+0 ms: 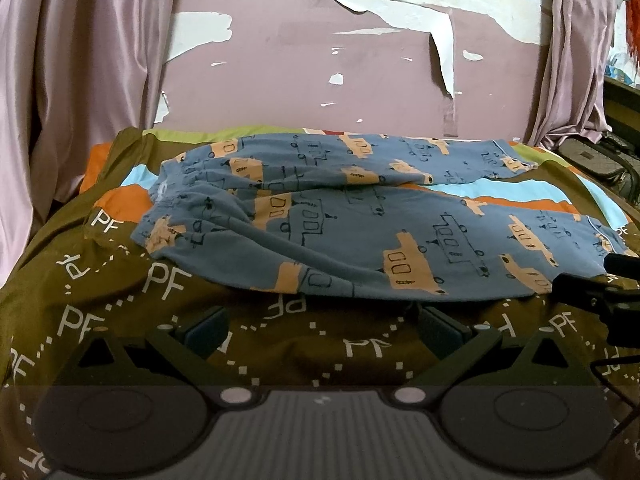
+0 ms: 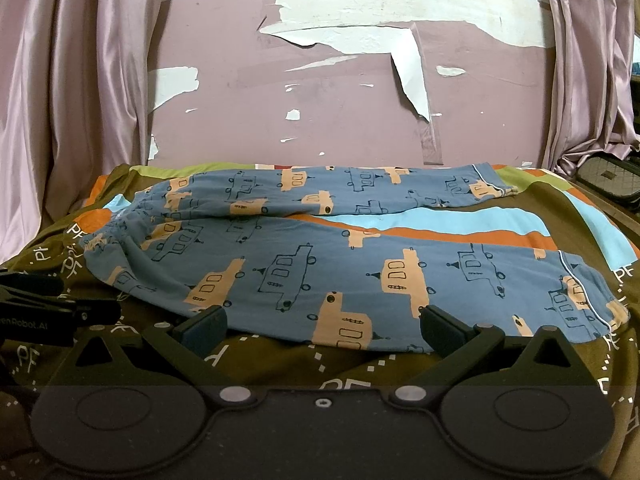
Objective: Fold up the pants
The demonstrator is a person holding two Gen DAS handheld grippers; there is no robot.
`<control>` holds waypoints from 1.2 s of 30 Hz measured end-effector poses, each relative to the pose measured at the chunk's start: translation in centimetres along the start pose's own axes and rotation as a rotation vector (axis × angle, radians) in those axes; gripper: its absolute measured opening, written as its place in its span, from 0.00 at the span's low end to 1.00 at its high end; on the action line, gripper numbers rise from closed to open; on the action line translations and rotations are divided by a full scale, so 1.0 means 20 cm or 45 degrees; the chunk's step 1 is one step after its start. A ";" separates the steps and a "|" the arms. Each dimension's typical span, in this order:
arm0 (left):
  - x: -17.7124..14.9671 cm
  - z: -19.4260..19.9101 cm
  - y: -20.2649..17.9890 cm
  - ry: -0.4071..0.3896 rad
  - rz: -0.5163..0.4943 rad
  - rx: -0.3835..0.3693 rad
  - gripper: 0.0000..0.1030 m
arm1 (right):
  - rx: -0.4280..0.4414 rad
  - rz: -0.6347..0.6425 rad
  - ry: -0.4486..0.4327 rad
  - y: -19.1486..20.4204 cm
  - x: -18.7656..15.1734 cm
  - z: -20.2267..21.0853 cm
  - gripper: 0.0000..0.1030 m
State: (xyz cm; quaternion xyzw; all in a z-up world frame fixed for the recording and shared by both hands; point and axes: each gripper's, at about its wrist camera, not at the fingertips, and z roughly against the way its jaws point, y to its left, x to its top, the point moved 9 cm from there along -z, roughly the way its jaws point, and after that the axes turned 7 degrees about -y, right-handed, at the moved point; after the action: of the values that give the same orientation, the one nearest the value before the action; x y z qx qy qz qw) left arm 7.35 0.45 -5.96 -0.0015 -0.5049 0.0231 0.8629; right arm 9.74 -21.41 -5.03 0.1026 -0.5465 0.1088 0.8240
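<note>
- The blue pants [image 2: 304, 256] lie spread flat on the bedcover [image 2: 280, 360].
- The left gripper [image 1: 326, 330] is wide open, holding nothing.
- The right gripper [image 2: 324, 326] is wide open and empty, at the pants' near edge.

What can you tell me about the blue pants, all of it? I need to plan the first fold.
The pants are soft blue knit printed with tan and outlined vehicles. They lie unfolded on the patterned bedspread, gathered waistband at left, both legs running right and splayed apart, white-piped cuffs at the ends. The cloth is rumpled near the waist. The open right gripper stands at the near leg's edge; contact is unclear.
</note>
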 end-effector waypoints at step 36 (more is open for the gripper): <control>0.13 -0.04 0.11 -0.079 0.091 0.108 1.00 | 0.078 0.067 -0.075 -0.01 0.13 -0.12 1.00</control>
State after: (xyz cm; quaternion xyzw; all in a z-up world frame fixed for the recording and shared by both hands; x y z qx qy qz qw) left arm 9.17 2.79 -4.17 0.0179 -0.5296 0.0754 0.8447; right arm 12.89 -20.83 -3.51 0.1164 -0.5694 0.1438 0.8010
